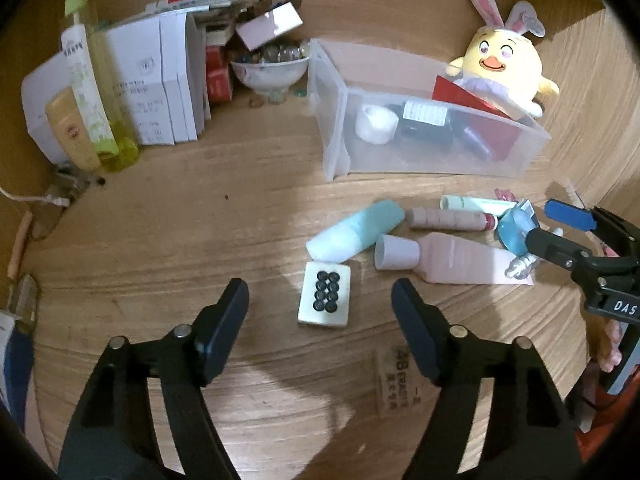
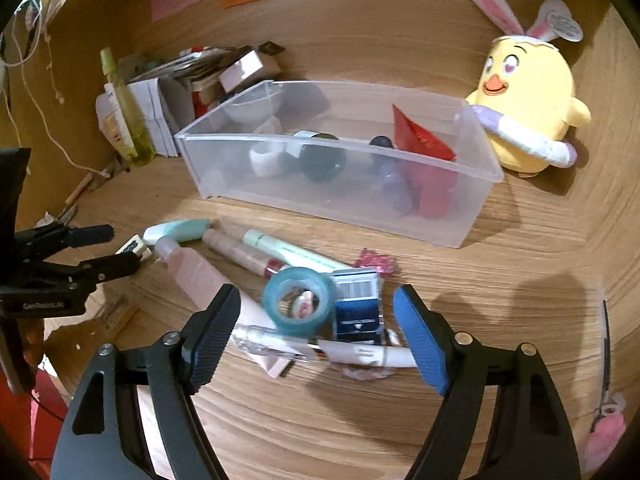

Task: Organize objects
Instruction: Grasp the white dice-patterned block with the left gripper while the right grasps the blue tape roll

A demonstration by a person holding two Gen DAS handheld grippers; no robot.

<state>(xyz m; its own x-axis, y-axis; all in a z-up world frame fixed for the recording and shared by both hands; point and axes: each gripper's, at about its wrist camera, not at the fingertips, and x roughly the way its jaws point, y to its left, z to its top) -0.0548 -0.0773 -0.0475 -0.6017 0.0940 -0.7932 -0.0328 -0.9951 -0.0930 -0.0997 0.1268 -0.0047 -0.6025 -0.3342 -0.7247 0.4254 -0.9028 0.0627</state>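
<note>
My left gripper (image 1: pixel 320 300) is open, its jaws on either side of a white mahjong tile (image 1: pixel 324 299) with dark dots lying on the wooden table. Beyond the tile lie a teal bottle (image 1: pixel 356 230), a pink bottle (image 1: pixel 444 258) and a brown tube (image 1: pixel 452 218). My right gripper (image 2: pixel 318 312) is open and empty, its jaws around a blue tape roll (image 2: pixel 298 300) and a dark blue box (image 2: pixel 357 308). A clear plastic bin (image 2: pixel 472 204) behind the pile holds a white jar, a dark bottle and a red packet.
A yellow chick plush (image 2: pixel 528 112) with bunny ears stands to the right of the bin. White boxes (image 1: pixel 160 84), a green spray bottle (image 1: pixel 88 80) and a bowl of marbles (image 1: pixel 268 72) crowd the back left. A pen (image 2: pixel 360 354) and a pale green tube (image 2: pixel 296 256) lie in the pile.
</note>
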